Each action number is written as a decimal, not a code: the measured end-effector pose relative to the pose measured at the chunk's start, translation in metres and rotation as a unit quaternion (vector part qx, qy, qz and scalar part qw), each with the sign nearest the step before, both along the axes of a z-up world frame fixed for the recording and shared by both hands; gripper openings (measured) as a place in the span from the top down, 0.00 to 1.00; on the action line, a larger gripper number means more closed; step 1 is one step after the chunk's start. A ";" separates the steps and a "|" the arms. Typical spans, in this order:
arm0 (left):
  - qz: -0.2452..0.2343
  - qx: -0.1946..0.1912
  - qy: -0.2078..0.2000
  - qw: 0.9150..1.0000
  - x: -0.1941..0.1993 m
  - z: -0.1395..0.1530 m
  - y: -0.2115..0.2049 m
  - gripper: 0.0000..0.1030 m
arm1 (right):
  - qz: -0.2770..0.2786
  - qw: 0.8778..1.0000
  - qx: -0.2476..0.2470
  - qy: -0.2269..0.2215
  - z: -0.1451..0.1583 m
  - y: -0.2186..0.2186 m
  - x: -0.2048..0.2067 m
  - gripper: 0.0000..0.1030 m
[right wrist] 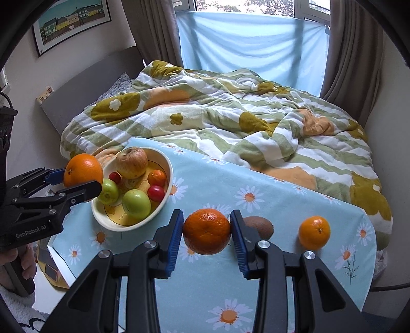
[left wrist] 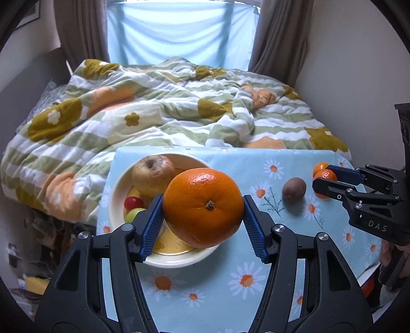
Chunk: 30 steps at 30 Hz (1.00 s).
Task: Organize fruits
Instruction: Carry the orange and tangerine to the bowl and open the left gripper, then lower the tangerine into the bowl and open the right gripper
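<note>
A bed (right wrist: pixel 230 115) with a rumpled striped, flowered quilt fills the upper half of both views, backed by a pale blue cloth over the window (right wrist: pixel 251 43) and brown curtains (right wrist: pixel 356 48) at the upper corners; a framed picture (right wrist: pixel 71 20) hangs at upper left in the right wrist view. Against the bed's near edge stands the surface (right wrist: pixel 282 205), covered in a light blue daisy cloth.

On its left part sits a cream bowl (right wrist: pixel 164 202) holding a wrinkled apple (right wrist: pixel 132 162), two green fruits (right wrist: pixel 136 203), two small red ones (right wrist: pixel 156 193) and a small mandarin (right wrist: pixel 156 177).

The left gripper (left wrist: pixel 203 208) has its jaws clamped on a large orange (left wrist: pixel 203 205), held above the bowl's near rim, hiding part of the bowl in the left wrist view; in the right wrist view it hangs at the bowl's left edge.

The right gripper (right wrist: pixel 206 231) has its jaws closed on a mandarin (right wrist: pixel 206 230), lifted over the cloth at lower centre. Just behind its right finger lies a brown kiwi (right wrist: pixel 260 226), half hidden. Further right, well apart, a second loose mandarin (right wrist: pixel 314 231) rests on the cloth. A hand (right wrist: pixel 21 266) grips the left tool's handle at lower left.
</note>
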State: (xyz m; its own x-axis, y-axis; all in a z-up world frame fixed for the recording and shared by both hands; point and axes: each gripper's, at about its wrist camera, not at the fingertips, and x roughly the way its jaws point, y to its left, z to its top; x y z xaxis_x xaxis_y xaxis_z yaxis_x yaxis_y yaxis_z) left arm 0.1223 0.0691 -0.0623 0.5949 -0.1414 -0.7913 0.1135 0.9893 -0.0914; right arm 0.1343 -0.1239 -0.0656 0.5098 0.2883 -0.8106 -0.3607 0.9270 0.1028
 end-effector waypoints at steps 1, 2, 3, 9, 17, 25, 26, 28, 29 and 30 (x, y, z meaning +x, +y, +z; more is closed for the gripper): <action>-0.006 0.000 0.001 1.000 0.003 -0.003 0.006 0.36 | -0.006 1.000 -0.001 0.000 -0.001 0.005 0.001 0.66; -0.013 -0.002 0.003 1.000 0.007 -0.006 0.011 0.36 | -0.013 1.000 -0.003 0.001 -0.003 0.011 0.002 0.66; -0.019 -0.003 0.005 1.000 0.010 -0.010 0.017 0.36 | -0.020 1.000 -0.004 0.001 -0.004 0.016 0.001 0.66; -0.059 0.004 0.015 0.998 0.030 -0.036 0.037 0.36 | -0.066 0.998 -0.004 0.012 -0.015 0.042 0.009 0.66; -0.091 0.025 0.024 0.995 0.043 -0.065 0.041 0.35 | -0.088 0.996 -0.008 0.030 -0.030 0.065 0.013 0.66; -0.078 0.023 0.004 0.997 0.042 -0.064 0.049 0.00 | -0.097 0.994 -0.013 0.040 -0.034 0.061 0.016 0.66; -0.075 0.020 -0.003 0.997 0.040 -0.059 0.051 0.00 | -0.098 0.994 -0.012 0.040 -0.034 0.060 0.016 0.66; -0.073 0.016 0.000 0.997 0.038 -0.055 0.054 0.00 | -0.097 0.994 -0.012 0.040 -0.034 0.061 0.016 0.66; -0.071 0.018 0.000 0.997 0.036 -0.054 0.055 0.00 | -0.096 0.994 -0.011 0.040 -0.034 0.060 0.016 0.66; -0.069 0.019 0.002 0.997 0.035 -0.053 0.056 0.00 | -0.094 0.995 -0.009 0.041 -0.033 0.060 0.017 0.66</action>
State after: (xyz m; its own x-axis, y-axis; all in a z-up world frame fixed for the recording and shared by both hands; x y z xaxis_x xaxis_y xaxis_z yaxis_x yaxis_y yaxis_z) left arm 0.1573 0.1247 -0.1151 0.5690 -0.1915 -0.7997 0.2491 0.9669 -0.0543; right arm 0.1511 -0.0635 -0.0991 0.4861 0.1782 -0.8555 -0.1714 0.9794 0.1066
